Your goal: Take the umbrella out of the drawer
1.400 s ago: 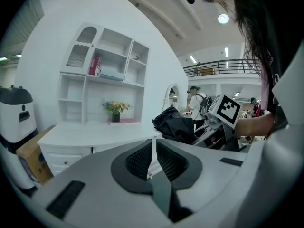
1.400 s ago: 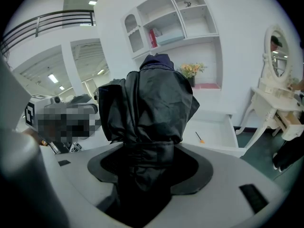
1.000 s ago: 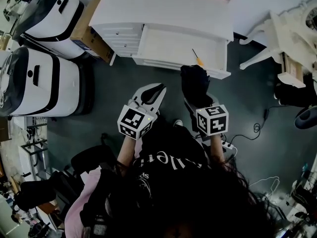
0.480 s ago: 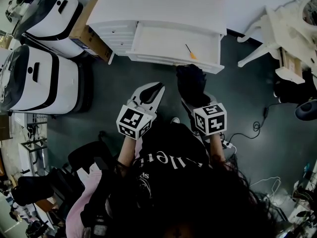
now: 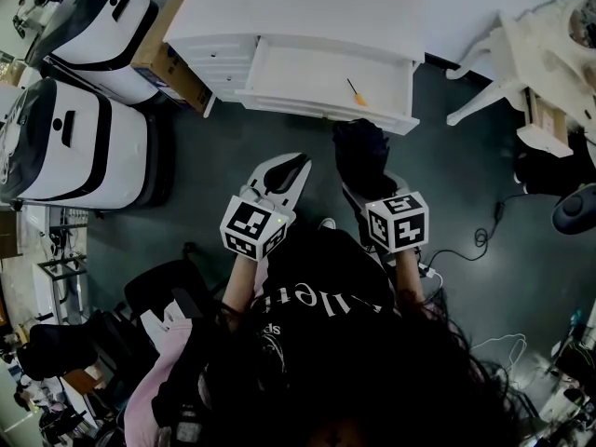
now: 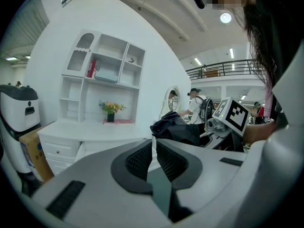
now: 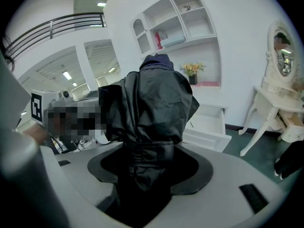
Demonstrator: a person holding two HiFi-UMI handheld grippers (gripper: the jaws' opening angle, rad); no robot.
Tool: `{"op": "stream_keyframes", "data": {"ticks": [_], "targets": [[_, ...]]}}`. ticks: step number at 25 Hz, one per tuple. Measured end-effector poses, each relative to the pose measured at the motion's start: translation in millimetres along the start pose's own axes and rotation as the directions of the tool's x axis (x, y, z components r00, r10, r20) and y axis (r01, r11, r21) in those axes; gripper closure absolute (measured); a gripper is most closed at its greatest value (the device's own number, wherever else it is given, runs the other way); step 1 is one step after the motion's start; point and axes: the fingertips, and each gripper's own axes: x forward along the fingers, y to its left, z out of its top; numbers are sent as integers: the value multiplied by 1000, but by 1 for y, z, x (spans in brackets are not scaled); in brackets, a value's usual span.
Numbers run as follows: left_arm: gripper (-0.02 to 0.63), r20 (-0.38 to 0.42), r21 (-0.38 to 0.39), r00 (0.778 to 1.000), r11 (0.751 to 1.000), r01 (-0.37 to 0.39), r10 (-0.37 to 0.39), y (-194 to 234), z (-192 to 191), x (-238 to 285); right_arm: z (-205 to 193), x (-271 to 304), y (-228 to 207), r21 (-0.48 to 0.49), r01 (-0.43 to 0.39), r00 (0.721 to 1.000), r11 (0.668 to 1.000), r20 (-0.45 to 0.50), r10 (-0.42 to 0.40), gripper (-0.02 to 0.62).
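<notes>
A black folded umbrella [image 5: 361, 155] is out of the drawer, and my right gripper [image 5: 367, 190] is shut on its lower end. In the right gripper view the umbrella [image 7: 152, 103] stands up out of the right gripper [image 7: 149, 161] and hides most of the jaws. The white drawer [image 5: 307, 74] of the cabinet is pulled open, and an orange-handled screwdriver [image 5: 358, 94] lies inside it. My left gripper [image 5: 292, 166] hovers over the floor to the left of the umbrella, with its jaws shut on nothing. The left gripper [image 6: 153, 145] sees the umbrella [image 6: 176, 128] to its right.
Two large white and black machines [image 5: 79, 142] [image 5: 93, 17] stand at the left, with a cardboard box [image 5: 166, 52] against the cabinet. White furniture [image 5: 540, 54] stands at the right. Cables [image 5: 480, 242] and a power strip [image 5: 430, 274] lie on the dark floor.
The cabinet and open drawer sit slightly farther from both grippers than a second ago. The right gripper still holds the umbrella, and the left gripper has hardly moved.
</notes>
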Motion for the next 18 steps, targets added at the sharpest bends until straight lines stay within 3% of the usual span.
{"op": "stream_keyframes", "data": {"ticks": [18], "targets": [[578,6,22,1000,1000,8,-8,-15,1,-4,-8,-10,-4,-3,17,1000,1000,8,-16,314]]}}
